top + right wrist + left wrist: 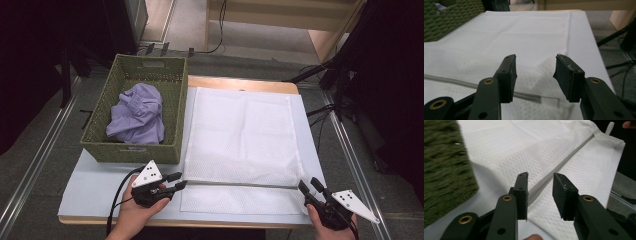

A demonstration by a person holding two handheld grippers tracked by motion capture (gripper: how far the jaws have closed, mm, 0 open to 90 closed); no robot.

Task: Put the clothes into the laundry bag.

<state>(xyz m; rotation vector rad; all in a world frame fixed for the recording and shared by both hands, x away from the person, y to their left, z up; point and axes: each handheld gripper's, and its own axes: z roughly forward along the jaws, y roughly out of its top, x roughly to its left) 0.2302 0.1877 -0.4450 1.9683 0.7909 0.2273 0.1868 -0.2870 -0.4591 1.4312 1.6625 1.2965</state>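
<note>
the white mesh bag (242,137) lies flat on the table (95,187), right of the green basket (135,152). the left gripper (179,181) sits at its near-left corner, the right gripper (310,185) at its near-right corner by the grey zipper (240,185); both have their jaws spread, gripping nothing.

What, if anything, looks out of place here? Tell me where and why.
The purple garment sits crumpled in a heap inside the green basket, while the white mesh bag lies flat and smooth on the table. Nothing looks spilled or damaged. The left tool and right tool stand open at the bag's near corners.
</note>
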